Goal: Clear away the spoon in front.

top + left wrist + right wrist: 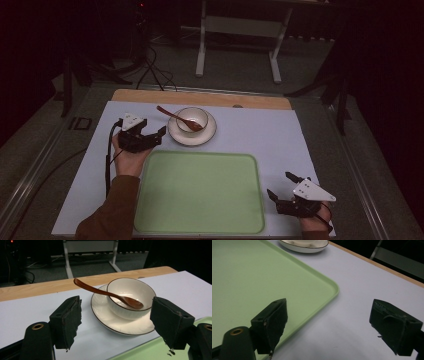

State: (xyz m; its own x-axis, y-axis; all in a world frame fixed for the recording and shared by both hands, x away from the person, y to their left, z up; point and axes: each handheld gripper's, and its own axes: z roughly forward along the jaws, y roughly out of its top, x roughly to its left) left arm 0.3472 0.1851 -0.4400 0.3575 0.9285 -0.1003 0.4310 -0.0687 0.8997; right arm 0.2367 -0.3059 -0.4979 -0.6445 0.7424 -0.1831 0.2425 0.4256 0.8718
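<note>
Spoon (178,119) in bowl (192,119) on saucer (206,136), tray (200,192) bare; both jaws wide

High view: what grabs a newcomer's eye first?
The big green tray, bare, at the table's near middle. Behind it, a white bowl on a saucer with a brown spoon leaning in it. The left gripper sits open beside the saucer; the right gripper is open right of the tray.

We see a pale green plastic tray (200,192) on a white table cover (260,130). Beyond it, a white ceramic bowl (192,119) sits on a white saucer (192,136), with a brown wooden spoon (177,118) resting inside.
</note>
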